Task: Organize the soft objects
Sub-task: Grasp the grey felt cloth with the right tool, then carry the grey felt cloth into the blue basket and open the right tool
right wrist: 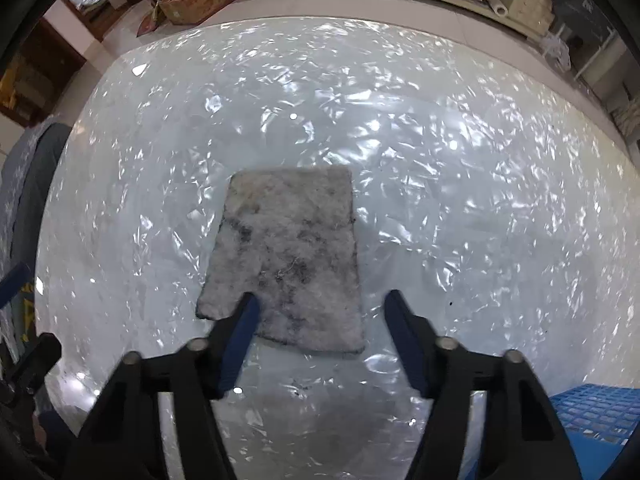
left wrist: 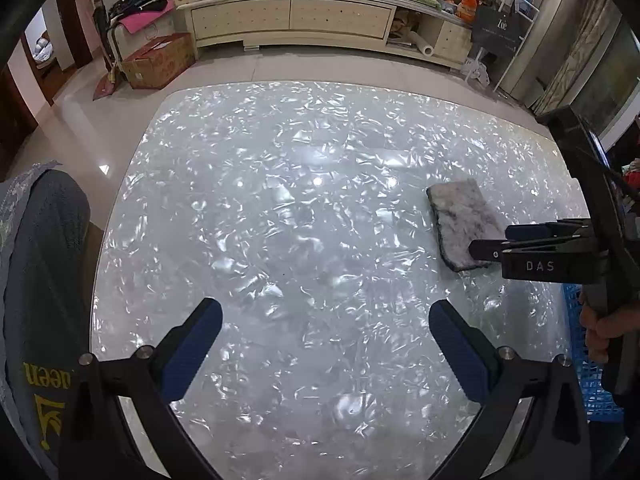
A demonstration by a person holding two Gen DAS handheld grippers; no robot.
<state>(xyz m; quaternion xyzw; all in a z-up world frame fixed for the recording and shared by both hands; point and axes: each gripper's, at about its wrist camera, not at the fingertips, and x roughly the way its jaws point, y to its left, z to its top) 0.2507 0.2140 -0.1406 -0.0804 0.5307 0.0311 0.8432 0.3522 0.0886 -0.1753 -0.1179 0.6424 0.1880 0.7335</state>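
One fluffy grey-and-white cloth (right wrist: 286, 256) lies on the table, two grippers work above it, and one blue plastic crate (right wrist: 600, 414) shows at the table's near right edge.

The cloth is a flat, roughly rectangular pad of matted pile, pale with dark grey smudges and a dark rim along its edge; its far end looks slightly yellowed. It lies flat on the right half of the table.

The right gripper (right wrist: 320, 308) points down over the cloth's near end with its jaws parted; the left blue pad overlaps the cloth's near left corner, the other stands off its right edge, and neither visibly presses on it. The left gripper (left wrist: 326, 320) hangs wide open over bare tabletop, holding nothing, well apart from the cloth.

The table (left wrist: 280, 184) is rounded, with a glossy, pearly white crinkle pattern. Beyond it are pale floor tiles, a long cream cabinet (left wrist: 292, 20) crowded with clutter, and a cardboard box (left wrist: 158, 62). A grey printed garment (left wrist: 44, 264) hangs at the left.
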